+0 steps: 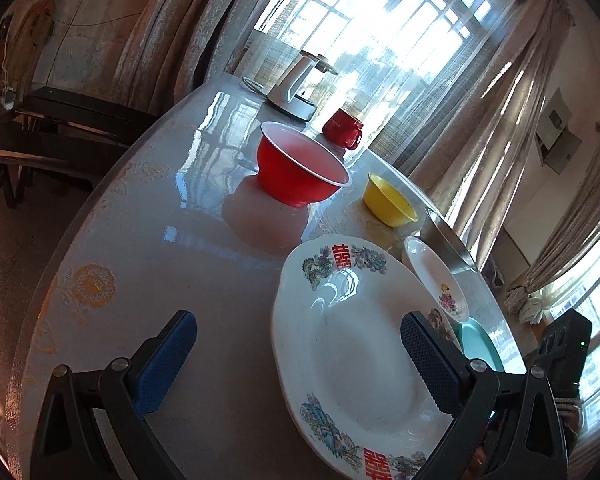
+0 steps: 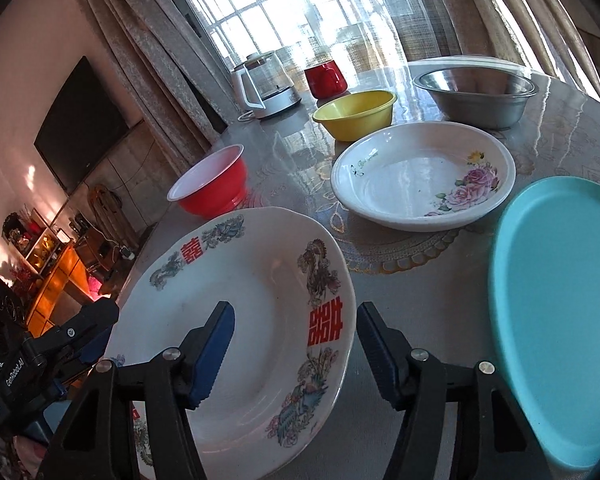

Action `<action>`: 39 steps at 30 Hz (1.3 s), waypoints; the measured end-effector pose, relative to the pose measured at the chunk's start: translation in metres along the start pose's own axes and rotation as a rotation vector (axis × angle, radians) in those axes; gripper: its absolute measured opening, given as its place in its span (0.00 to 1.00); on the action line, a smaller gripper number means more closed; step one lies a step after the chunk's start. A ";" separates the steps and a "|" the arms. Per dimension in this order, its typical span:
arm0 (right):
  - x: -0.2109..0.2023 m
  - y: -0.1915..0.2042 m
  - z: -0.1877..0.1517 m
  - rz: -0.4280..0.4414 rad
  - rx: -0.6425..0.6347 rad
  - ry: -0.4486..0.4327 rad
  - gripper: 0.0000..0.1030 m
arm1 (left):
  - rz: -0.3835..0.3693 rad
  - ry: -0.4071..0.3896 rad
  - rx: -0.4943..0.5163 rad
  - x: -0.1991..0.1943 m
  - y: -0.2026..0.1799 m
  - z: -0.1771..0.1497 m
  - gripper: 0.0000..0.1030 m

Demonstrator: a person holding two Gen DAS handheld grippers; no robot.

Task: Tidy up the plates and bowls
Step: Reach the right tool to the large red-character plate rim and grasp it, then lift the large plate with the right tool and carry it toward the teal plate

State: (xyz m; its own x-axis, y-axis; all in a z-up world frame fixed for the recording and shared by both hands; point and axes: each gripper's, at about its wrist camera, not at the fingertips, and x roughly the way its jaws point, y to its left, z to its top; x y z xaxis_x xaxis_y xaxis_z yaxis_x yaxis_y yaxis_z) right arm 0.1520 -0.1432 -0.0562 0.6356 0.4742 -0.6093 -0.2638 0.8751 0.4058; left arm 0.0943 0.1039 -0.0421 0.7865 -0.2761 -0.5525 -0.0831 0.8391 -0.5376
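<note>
A large white plate with dragon and red-character prints (image 1: 356, 344) lies on the round table (image 1: 204, 264). My left gripper (image 1: 300, 364) is open, its jaws spanning the plate's left edge from above. My right gripper (image 2: 296, 348) is open, its jaws either side of the same plate's (image 2: 244, 312) right rim. Beyond stand a white rose-patterned plate (image 2: 420, 176) (image 1: 436, 276), a teal plate (image 2: 560, 312) (image 1: 480, 344), a red bowl (image 1: 300, 168) (image 2: 212, 184), a yellow bowl (image 1: 388, 200) (image 2: 356, 114) and a steel bowl (image 2: 476, 96) (image 1: 448, 240).
A white electric kettle (image 2: 264, 84) (image 1: 296, 84) and a red mug (image 2: 326, 76) (image 1: 342, 128) stand at the table's far edge by the curtained window. Dark chairs (image 1: 52, 132) sit left of the table. A television (image 2: 80, 128) hangs on the wall.
</note>
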 end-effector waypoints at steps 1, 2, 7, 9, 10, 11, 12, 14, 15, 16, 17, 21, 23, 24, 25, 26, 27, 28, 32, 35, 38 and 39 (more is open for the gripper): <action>0.001 0.000 0.000 0.005 0.004 0.000 0.60 | -0.008 -0.003 -0.007 0.001 0.001 0.001 1.00; 0.002 0.000 0.001 0.019 0.008 0.003 0.58 | -0.015 -0.006 -0.016 0.001 0.001 0.001 1.00; 0.006 -0.001 0.001 0.067 0.020 0.019 0.49 | -0.056 0.009 -0.044 0.007 0.003 0.004 0.99; 0.005 -0.005 0.000 0.086 0.036 0.018 0.47 | -0.064 0.018 -0.038 0.009 0.001 0.004 0.98; 0.006 -0.007 0.000 0.093 0.044 0.018 0.45 | -0.067 0.026 -0.034 0.011 0.000 0.004 0.97; 0.006 -0.007 0.000 0.096 0.051 0.017 0.44 | -0.069 0.034 -0.030 0.013 -0.001 0.005 0.96; 0.006 -0.008 0.000 0.101 0.056 0.017 0.43 | -0.070 0.039 -0.027 0.013 -0.002 0.005 0.93; 0.006 -0.008 0.000 0.106 0.063 0.016 0.41 | -0.084 0.054 -0.021 0.016 -0.003 0.004 0.84; 0.006 -0.009 -0.001 0.110 0.066 0.016 0.40 | -0.088 0.066 -0.017 0.017 -0.004 0.003 0.75; 0.006 -0.010 -0.001 0.113 0.070 0.015 0.39 | -0.091 0.076 -0.011 0.018 -0.005 0.002 0.70; 0.006 -0.010 -0.001 0.116 0.075 0.014 0.38 | -0.099 0.082 -0.007 0.018 -0.006 0.001 0.68; 0.007 -0.011 -0.001 0.124 0.079 0.015 0.38 | -0.116 0.133 0.034 0.024 -0.013 -0.003 0.53; 0.007 -0.010 -0.001 0.125 0.079 0.016 0.38 | -0.110 0.134 0.043 0.024 -0.014 -0.004 0.53; 0.007 -0.011 0.000 0.127 0.081 0.016 0.38 | -0.111 0.134 0.043 0.024 -0.014 -0.004 0.53; 0.007 -0.010 0.000 0.125 0.080 0.016 0.38 | -0.109 0.135 0.045 0.024 -0.014 -0.004 0.53; 0.007 -0.010 -0.001 0.122 0.077 0.016 0.38 | -0.105 0.135 0.048 0.024 -0.015 -0.004 0.53; 0.007 -0.010 -0.001 0.121 0.075 0.016 0.38 | -0.099 0.136 0.056 0.023 -0.016 -0.004 0.53; 0.007 -0.010 -0.001 0.121 0.075 0.015 0.38 | -0.095 0.136 0.062 0.023 -0.016 -0.005 0.53; 0.006 -0.007 -0.003 0.115 0.057 0.014 0.38 | -0.100 0.132 0.074 0.020 -0.016 -0.006 0.53; 0.005 -0.008 -0.003 0.125 0.054 0.006 0.38 | -0.130 0.109 0.090 0.013 -0.018 -0.007 0.53; 0.002 -0.008 -0.003 0.142 0.046 -0.009 0.37 | -0.124 0.106 0.098 0.013 -0.019 -0.006 0.54; 0.001 -0.007 -0.003 0.145 0.040 -0.011 0.37 | -0.117 0.108 0.096 0.013 -0.019 -0.006 0.54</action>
State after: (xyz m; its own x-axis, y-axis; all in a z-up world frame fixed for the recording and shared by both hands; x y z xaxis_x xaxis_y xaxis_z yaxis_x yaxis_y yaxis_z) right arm 0.1522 -0.1482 -0.0619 0.6009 0.5939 -0.5351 -0.3241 0.7929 0.5160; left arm 0.1025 0.0814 -0.0436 0.7164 -0.4193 -0.5577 0.0686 0.8377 -0.5418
